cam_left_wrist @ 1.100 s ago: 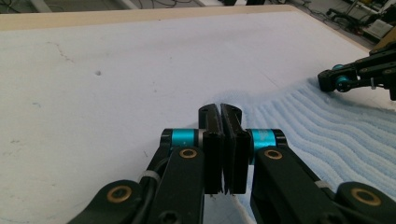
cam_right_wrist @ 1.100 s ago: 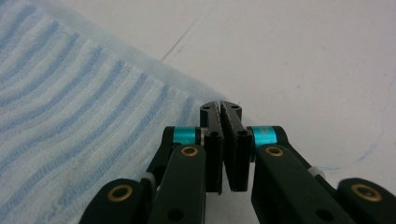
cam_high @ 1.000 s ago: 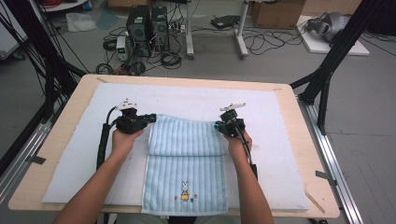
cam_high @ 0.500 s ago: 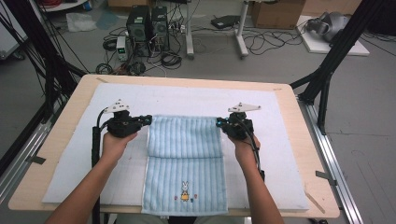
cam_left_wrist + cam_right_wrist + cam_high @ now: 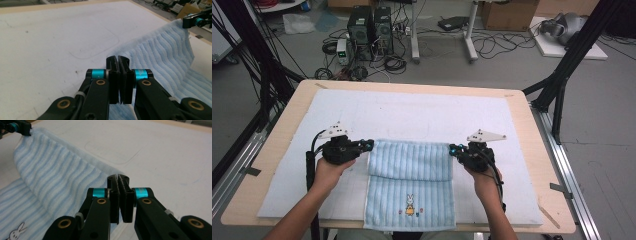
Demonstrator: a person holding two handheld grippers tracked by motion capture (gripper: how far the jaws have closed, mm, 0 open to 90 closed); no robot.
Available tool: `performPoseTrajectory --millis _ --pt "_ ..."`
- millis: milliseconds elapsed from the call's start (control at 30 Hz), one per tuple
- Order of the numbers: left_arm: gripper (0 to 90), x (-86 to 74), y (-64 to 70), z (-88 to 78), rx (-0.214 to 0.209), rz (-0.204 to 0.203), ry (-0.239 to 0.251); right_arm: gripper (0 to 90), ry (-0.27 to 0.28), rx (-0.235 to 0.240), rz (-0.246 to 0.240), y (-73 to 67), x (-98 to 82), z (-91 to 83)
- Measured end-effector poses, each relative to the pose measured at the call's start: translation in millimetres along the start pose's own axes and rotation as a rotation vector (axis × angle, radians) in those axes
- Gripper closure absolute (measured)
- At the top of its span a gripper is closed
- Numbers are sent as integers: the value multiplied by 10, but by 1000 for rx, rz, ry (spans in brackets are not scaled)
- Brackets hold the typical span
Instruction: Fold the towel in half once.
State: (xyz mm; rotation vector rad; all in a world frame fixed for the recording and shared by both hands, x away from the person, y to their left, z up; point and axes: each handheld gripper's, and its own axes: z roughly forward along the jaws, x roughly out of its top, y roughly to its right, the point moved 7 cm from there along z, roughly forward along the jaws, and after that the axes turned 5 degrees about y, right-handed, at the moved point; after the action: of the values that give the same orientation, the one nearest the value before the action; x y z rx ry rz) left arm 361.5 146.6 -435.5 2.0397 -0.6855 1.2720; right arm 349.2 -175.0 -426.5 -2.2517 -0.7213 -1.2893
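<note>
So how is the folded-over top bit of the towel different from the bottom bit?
The folded-over top part of the towel is plain stripes; the bottom part has a little rabbit picture. The top part is lifted, pinched at its corners by the left gripper and right gripper; the bottom part lies flat, its end reaching the table's near edge. Both are light blue and ribbed.

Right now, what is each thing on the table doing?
Towel: partly folded, far edge lifted toward the person, bunny picture showing on the near part.
Left gripper: fingers shut on the towel's left corner.
Right gripper: fingers shut on the towel's right corner.
White mat: lying flat under the towel.
</note>
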Motion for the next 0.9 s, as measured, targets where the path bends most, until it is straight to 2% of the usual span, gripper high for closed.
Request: performPoseTrajectory --millis 200,333,500,567,600,667,800,867,900 --pt "872 -209 59 -57 -24 -20 -47 878 -36 7 5 -66 -220 -19" --pt "872 -334 111 -105 -41 -14 -88 877 -45 16 18 -91 -308 -64" --pt "867 -489 131 -119 -53 -18 -120 874 -78 12 7 -112 -421 -57" --pt "831 -500 114 -110 -51 -33 -112 835 -91 8 10 -108 -455 -35" --pt "737 -487 95 -102 -37 -48 -99 772 -91 5 12 -100 -458 -27" --pt "534 -429 26 -87 1 -58 -69 731 -69 -10 31 -67 -422 -30" --pt "488 -269 -114 -30 27 -80 -10 709 -40 -60 41 60 -322 7" --pt "490 -223 -180 33 34 -99 0 696 -54 -80 50 128 -316 76" --pt "495 -210 -201 69 42 -94 1 688 -66 -85 54 156 -322 120"
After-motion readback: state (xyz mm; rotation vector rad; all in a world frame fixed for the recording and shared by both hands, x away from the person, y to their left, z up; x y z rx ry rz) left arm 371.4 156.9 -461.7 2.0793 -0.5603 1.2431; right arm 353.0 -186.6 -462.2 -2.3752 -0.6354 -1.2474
